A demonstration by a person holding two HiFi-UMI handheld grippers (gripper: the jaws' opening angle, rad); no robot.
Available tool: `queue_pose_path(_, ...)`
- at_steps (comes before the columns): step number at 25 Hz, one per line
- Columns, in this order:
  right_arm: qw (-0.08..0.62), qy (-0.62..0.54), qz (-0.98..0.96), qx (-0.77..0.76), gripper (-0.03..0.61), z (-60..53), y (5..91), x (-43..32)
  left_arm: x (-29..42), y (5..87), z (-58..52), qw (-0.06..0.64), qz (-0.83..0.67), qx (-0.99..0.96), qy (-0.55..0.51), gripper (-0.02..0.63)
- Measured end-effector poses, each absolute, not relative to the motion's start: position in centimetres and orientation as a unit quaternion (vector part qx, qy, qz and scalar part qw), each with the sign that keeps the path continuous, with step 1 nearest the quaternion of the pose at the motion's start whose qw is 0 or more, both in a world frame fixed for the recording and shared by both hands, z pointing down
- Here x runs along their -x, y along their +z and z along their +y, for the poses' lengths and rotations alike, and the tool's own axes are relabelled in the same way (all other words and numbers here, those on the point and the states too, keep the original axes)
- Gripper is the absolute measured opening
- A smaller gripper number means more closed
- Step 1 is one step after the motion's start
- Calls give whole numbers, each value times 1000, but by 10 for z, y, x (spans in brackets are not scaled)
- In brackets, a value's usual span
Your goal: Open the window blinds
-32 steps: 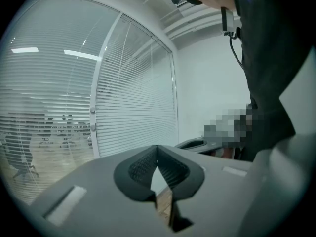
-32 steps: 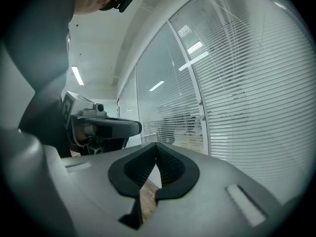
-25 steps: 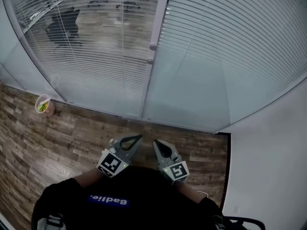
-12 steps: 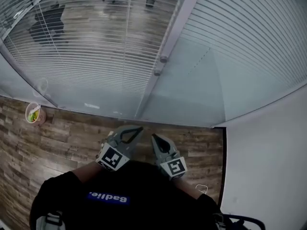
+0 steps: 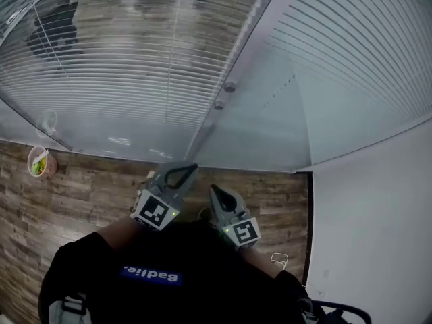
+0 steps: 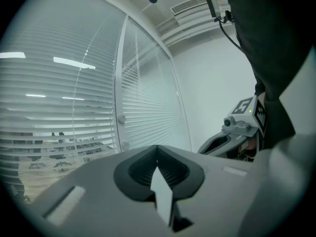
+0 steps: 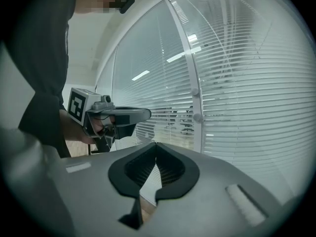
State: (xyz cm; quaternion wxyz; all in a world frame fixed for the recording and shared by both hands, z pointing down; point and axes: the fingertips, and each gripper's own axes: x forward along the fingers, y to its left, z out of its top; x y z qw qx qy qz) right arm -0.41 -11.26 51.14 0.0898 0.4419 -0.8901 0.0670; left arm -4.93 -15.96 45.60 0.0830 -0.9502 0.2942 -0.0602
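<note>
Window blinds [image 5: 115,66] lowered and untouched; left gripper [image 5: 192,168] and right gripper [image 5: 213,190] closed, empty, short of them.

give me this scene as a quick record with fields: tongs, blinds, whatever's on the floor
left tongs: shut, empty, pointed toward the glass, touching nothing
right tongs: shut, empty, close beside the left tongs
left blind: lowered, room beyond visible between the slats
right blind: lowered, nothing visible through it
post: between the two blinds, carries two round knobs
floor: wood planks
cup: on the floor by the glass, far left
wall: white, on the right
</note>
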Motion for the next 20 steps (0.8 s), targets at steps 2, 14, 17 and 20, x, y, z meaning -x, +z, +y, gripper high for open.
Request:
queue_pose_path(2, 91, 68, -894, -434, 3, -116, 513, -1, 45, 454, -166, 88, 302, 947, -64, 0)
queue_pose_path(14, 70, 56, -909, -407, 3, -145, 495, -52, 6, 459, -224, 167, 364, 903, -159, 0)
queue_pose_path(17, 67, 47, -911, -404, 6, -152, 492, -62, 3, 462, -240, 179, 379, 889, -187, 2)
queue_pose_path(20, 70, 48, -913, -399, 8, -155, 496, -71, -2, 461, -254, 194, 387, 877, -207, 2)
